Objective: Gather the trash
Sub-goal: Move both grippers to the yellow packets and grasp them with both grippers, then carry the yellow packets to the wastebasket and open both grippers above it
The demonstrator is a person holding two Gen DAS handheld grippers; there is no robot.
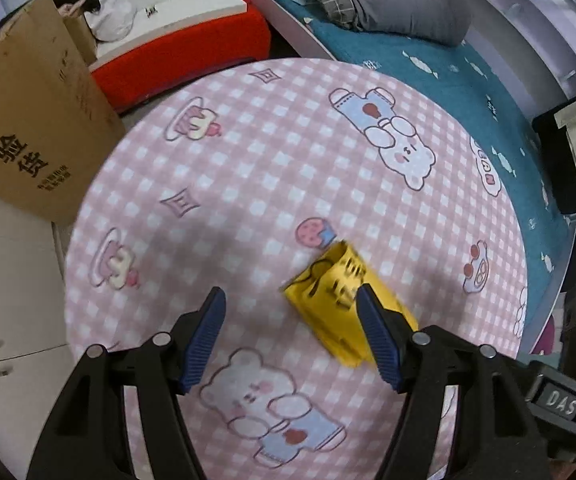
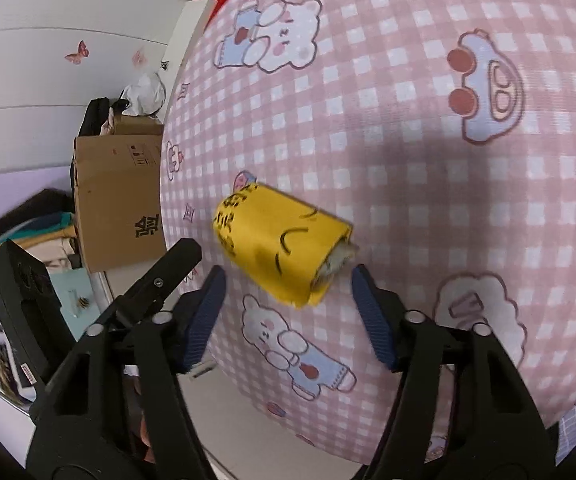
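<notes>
1. Wrapper [image 2: 282,250]: a yellow packet with black writing lies on its side on the pink checked tablecloth [image 2: 407,100]. In the right wrist view it sits just ahead of the right gripper [image 2: 286,276], in line with the gap between the spread fingers and not touched by either one.

2. Its long axis runs slantwise in that view, from upper left to lower right. The torn open end, showing pale contents, points toward the right-hand blue pad; the printed closed end points toward the cardboard box [image 2: 118,204] past the table edge.

3. In the left wrist view the same wrapper [image 1: 343,296] lies off to the right of the left gripper [image 1: 289,300]. That gripper's right finger [image 1: 375,332] overlaps the wrapper; whether it touches it I cannot tell. The wrapper is blurred here.

4. Both grippers have their fingers wide apart and hold nothing.

5. Each gripper looks steeply down at the tabletop. The left one shows as a black frame at the left of the right wrist view.

6. Farther out, the left wrist view shows a red bench [image 1: 192,52] and a bed with a teal sheet [image 1: 427,64] and a grey quilt [image 1: 399,0] beyond the round table.
</notes>
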